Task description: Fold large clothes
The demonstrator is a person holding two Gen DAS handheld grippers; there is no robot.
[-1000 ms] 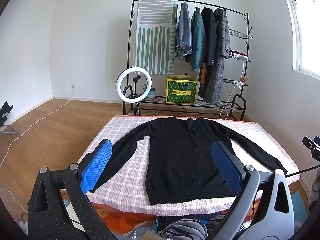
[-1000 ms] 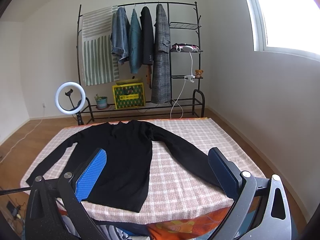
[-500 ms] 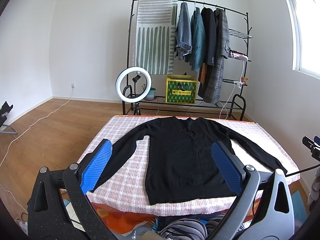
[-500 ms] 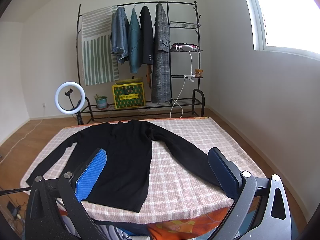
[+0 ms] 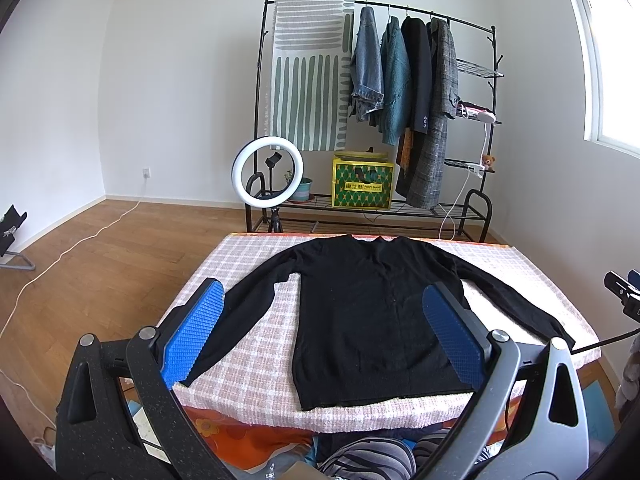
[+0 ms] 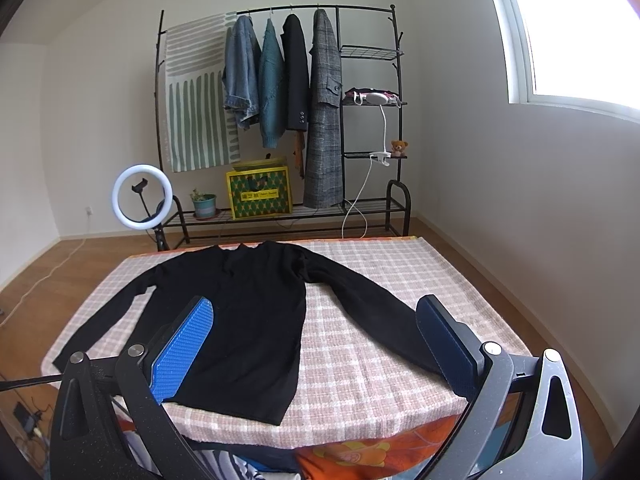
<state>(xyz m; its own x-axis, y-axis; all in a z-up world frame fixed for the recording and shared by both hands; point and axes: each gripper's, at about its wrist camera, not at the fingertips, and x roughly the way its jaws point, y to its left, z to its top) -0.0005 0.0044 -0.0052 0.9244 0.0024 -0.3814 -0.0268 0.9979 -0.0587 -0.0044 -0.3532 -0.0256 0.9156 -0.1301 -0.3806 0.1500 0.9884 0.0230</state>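
A black long-sleeved sweater (image 5: 372,312) (image 6: 252,312) lies flat on the checked pink table cover (image 5: 256,364) (image 6: 360,360), collar at the far edge, both sleeves spread out to the sides. My left gripper (image 5: 324,336) hovers open above the near table edge, its blue pads (image 5: 194,332) framing the left sleeve and body. My right gripper (image 6: 316,344) is open too, held over the near edge, with the right sleeve running toward its right pad (image 6: 444,344). Neither gripper touches the cloth.
A clothes rack (image 5: 400,112) with jackets, a striped cloth and a yellow-green box (image 5: 362,186) stands behind the table. A ring light (image 5: 267,176) on a stand is at the far left table corner. Striped trousers of the person (image 5: 372,456) show below the near edge. A cable (image 5: 72,248) crosses the wood floor.
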